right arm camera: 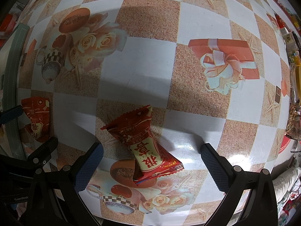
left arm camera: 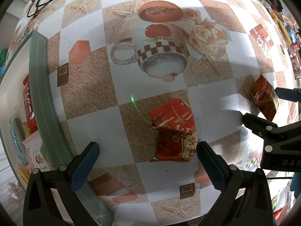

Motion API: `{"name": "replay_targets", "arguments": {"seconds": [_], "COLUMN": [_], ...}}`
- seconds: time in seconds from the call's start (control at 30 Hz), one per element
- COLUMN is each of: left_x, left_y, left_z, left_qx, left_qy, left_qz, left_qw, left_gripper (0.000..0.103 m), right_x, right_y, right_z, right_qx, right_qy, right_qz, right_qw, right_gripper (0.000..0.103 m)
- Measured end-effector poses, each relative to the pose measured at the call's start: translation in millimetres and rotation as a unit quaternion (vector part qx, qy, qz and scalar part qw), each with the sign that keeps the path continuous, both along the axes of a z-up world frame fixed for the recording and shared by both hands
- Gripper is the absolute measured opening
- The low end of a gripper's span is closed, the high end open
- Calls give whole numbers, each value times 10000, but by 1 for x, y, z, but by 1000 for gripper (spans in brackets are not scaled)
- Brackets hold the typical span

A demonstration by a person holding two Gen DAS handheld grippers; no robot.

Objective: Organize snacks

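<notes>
Strong fisheye bending curves both views, with dark vignetted corners. Overhead light glares off the tablecloth [right arm camera: 143, 71] toward 5 o'clock (broad soft shadows around it); focus stays reasonably sharp.

The tablecloth [left arm camera: 120, 86] lies bare ahead of both grippers, giving free passage over its middle. The left packet [left arm camera: 174, 130] sits just ahead of the wide-open left gripper [left arm camera: 148, 162]; the right packet [right arm camera: 148, 146] lies between the parted jaws of the right gripper [right arm camera: 152, 165]. A green box rim [left arm camera: 43, 94] bounds the left side, with snacks behind it
</notes>
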State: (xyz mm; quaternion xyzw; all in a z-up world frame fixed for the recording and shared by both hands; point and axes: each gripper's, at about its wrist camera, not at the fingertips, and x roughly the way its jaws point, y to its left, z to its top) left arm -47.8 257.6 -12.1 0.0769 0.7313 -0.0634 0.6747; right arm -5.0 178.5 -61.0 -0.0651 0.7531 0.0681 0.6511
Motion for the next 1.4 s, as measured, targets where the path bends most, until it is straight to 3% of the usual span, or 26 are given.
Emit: {"name": "replay_targets", "arguments": {"seconds": [0.47,0.67,1.03,1.17,1.27,1.37,1.4], "left_x": [1,5,7,7,7,9,10], "left_y": [1,0,-1,-3,-11,-21,-23], "left_z": [0,-1,-3,-6,-2,4,6], "left_qx": [-38,-21,-20,20,-11,-57,-69], "left_qy": [-31,33,16,203,141,26,-3], "left_qz": [-18,15,42,45,12,-105,-127], "left_qw": [10000,10000,10000,9998,9999,9999,9999], "left_gripper": [103,103,103,102,91,74,70], "right_x": [-4,6,14,14,7,8,9], "right_y": [0,1,5,9,10,15,16], "right_z": [0,-4,-6,-2,4,16,19], "right_qx": [8,-43,-47,-63,-51,-26,-18], "right_qy": [-49,242,232,214,101,-80,-124], "right_qz": [-40,-15,72,78,61,174,197], "right_qw": [10000,9997,9997,9997,9999,9998,9997], "right_gripper": [103,103,103,103,95,67,47]}}
